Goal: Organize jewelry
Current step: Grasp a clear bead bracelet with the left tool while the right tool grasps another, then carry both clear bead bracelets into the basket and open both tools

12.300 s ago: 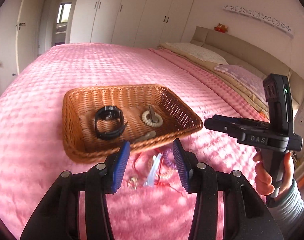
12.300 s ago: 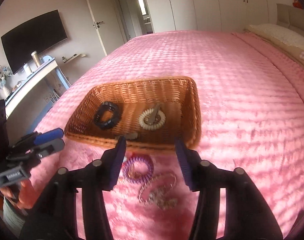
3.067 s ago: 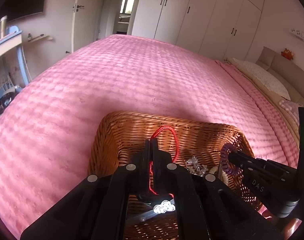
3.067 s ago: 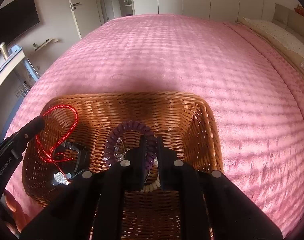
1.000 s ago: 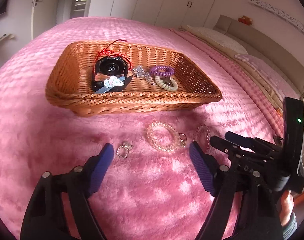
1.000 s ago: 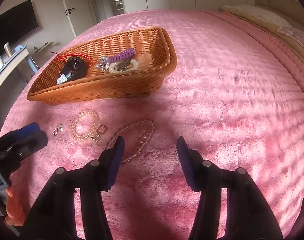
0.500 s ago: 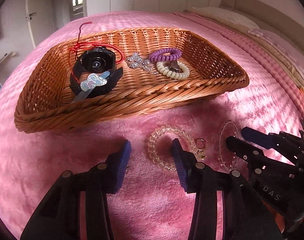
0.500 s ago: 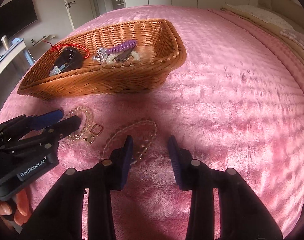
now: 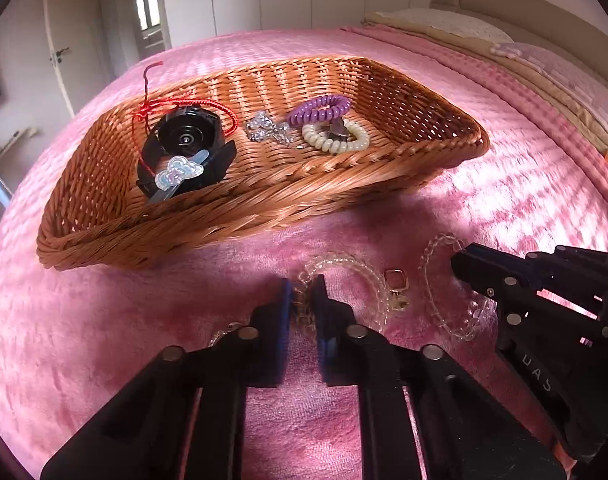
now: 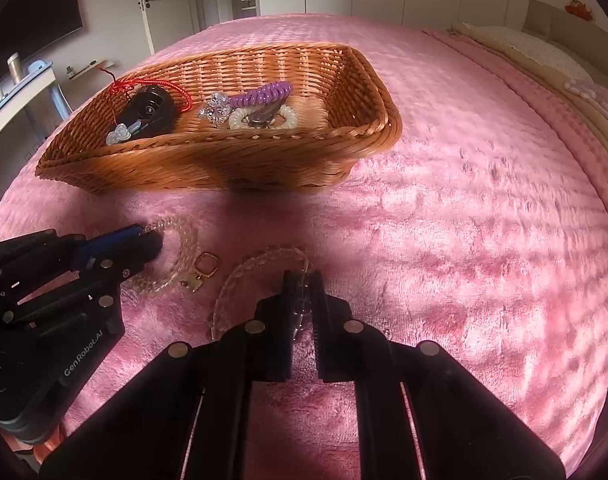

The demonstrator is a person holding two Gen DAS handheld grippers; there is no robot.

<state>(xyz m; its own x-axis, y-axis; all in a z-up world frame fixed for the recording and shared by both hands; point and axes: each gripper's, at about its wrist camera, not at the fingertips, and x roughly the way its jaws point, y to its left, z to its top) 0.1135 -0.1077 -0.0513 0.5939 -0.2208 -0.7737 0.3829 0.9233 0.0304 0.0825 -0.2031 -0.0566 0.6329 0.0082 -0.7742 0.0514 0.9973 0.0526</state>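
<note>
A wicker basket (image 9: 264, 196) (image 10: 208, 164) on the pink bedspread holds a black watch (image 9: 186, 142), a red cord (image 9: 208, 104), a cloud hair clip (image 9: 180, 172), a sparkly piece (image 9: 264, 130), a purple coil tie (image 9: 317, 106) and a cream coil tie (image 9: 335, 142). In front of it lie two clear bead bracelets. My left gripper (image 9: 303, 296) (image 10: 144, 240) is shut on the left bracelet (image 9: 355, 276) (image 10: 184, 248). My right gripper (image 10: 302, 300) (image 9: 459, 264) is shut on the right bracelet (image 10: 248, 276) (image 9: 439, 304).
A small gold clasp (image 9: 395, 280) (image 10: 206, 264) lies between the bracelets. A small ring piece (image 9: 224, 330) shows left of my left fingers. Pillows (image 9: 455, 24) lie at the far right. A desk and a TV (image 10: 36, 36) stand at the left.
Both grippers moved down and forward to the bedspread and closed, each on a clear bead bracelet. Earlier, the red cord and purple tie were put in the basket.
</note>
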